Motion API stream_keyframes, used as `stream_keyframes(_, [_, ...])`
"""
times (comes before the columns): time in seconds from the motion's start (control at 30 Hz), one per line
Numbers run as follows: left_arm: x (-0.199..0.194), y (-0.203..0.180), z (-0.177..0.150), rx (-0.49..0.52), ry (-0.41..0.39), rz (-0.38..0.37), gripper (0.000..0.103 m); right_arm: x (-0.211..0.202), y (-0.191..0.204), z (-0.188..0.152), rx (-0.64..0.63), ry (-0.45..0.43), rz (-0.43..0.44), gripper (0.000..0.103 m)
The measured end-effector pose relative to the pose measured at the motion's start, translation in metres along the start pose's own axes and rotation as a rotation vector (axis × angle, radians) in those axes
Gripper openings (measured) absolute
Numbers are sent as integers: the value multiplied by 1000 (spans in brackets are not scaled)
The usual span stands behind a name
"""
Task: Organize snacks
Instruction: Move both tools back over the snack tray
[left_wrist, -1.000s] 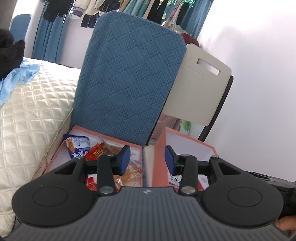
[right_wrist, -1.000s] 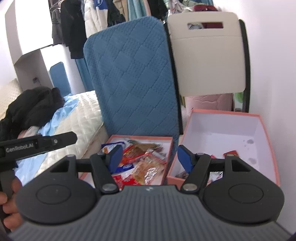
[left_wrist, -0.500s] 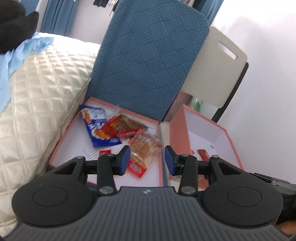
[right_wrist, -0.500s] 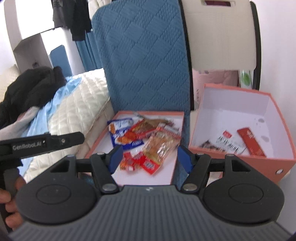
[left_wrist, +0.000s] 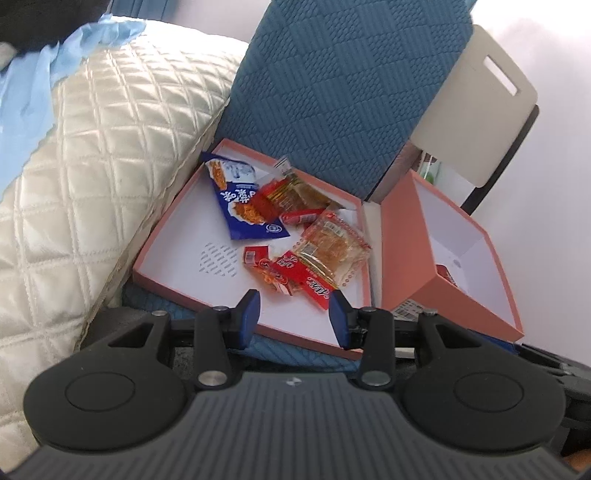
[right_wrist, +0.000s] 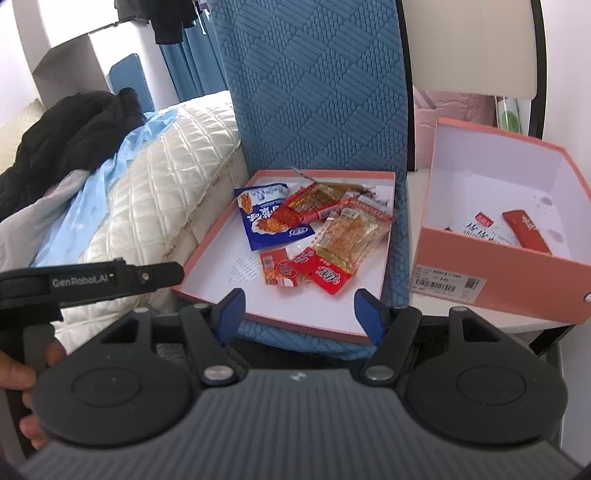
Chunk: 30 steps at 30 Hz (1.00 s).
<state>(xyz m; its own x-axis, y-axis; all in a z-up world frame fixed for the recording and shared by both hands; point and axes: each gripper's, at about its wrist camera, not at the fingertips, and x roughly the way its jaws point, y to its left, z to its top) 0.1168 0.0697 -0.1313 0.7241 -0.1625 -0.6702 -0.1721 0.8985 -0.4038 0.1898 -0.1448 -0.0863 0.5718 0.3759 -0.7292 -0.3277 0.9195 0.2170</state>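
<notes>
Left gripper (left_wrist: 293, 314) and right gripper (right_wrist: 299, 314) both open, empty; snack packets (right_wrist: 314, 236) mid-frame in shallow lid (right_wrist: 207, 266).

1. I see a bedroom in a home: a quilted cream bedspread (right_wrist: 162, 177) with dark clothing (right_wrist: 70, 133) heaped on it.
2. Blue curtains (right_wrist: 188, 62) hang behind a chair (right_wrist: 317, 92).

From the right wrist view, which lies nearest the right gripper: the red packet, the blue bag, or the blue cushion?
1. Red packet, just ahead of the right gripper, in the lid.
2. Blue bag, farther back, left.
3. Blue cushion, upright behind.
</notes>
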Motion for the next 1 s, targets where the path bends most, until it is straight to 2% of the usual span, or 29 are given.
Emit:
stream_keyframes(0.43, [56,9,26,-46,39,15,49,45,-8,5,26,56,14,67])
stream_keyframes(0.63, [90,23,30,-64,90,20,49,71,-12,7,19,96,27,67])
stream_keyframes(1.0, [157,46,31,-139,204,-20,49,130,-29,12,62,169,-10,67])
